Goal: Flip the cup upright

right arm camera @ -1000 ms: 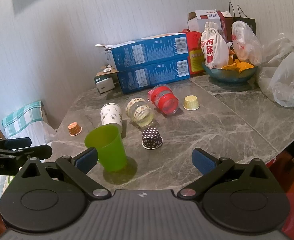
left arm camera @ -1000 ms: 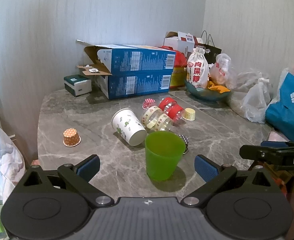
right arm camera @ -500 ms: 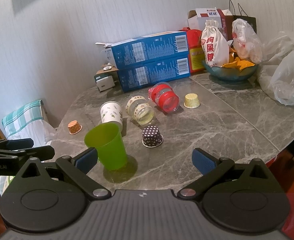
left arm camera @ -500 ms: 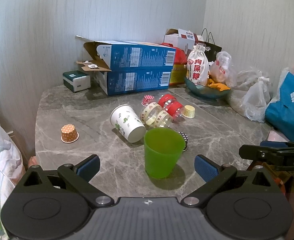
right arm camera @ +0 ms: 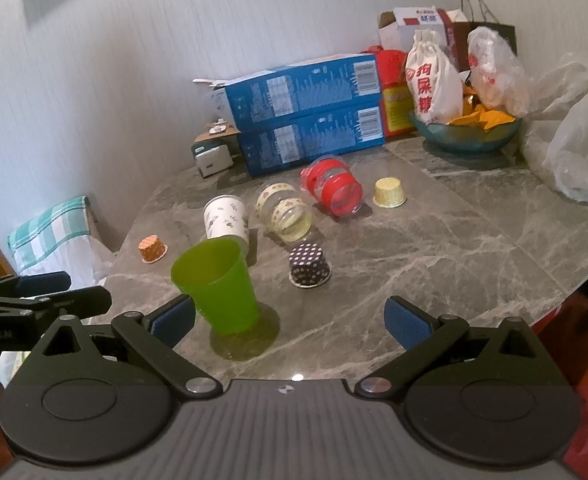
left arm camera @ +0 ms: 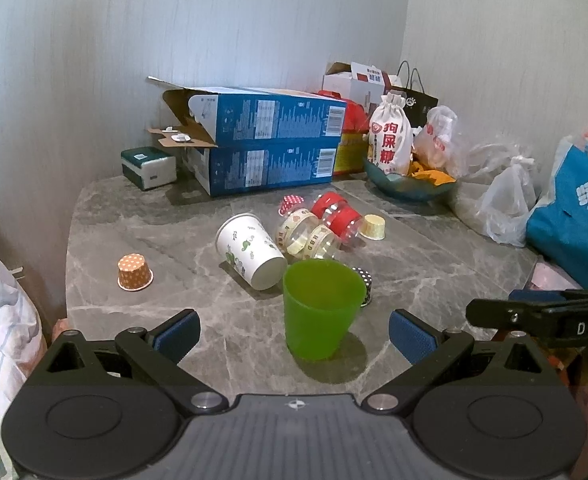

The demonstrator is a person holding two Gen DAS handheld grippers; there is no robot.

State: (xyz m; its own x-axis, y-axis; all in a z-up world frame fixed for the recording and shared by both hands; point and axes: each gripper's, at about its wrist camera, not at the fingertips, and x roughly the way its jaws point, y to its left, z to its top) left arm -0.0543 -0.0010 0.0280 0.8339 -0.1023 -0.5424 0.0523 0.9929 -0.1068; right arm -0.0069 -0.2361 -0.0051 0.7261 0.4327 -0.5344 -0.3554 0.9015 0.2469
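Observation:
A green plastic cup (left arm camera: 319, 308) stands upright on the grey marble table (left arm camera: 154, 248), just ahead of my left gripper (left arm camera: 292, 330), which is open and empty. In the right wrist view the green cup (right arm camera: 218, 284) stands ahead of the left finger of my right gripper (right arm camera: 290, 318), which is open and empty. A white paper cup (left arm camera: 250, 250) lies on its side behind the green cup; it also shows in the right wrist view (right arm camera: 226, 220).
Two clear jars (left arm camera: 305, 234) and a red-lidded jar (left arm camera: 335, 218) lie on their sides. Small paper cups stand upside down: orange (left arm camera: 134, 272), yellow (left arm camera: 373, 226), dark dotted (right arm camera: 309, 265). Blue boxes (left arm camera: 266, 148), a bowl (left arm camera: 407, 184) and bags (left arm camera: 505, 200) crowd the back and right.
Both grippers have drawn back slightly from the green cup; it stays upright on the table. Nothing else has moved.

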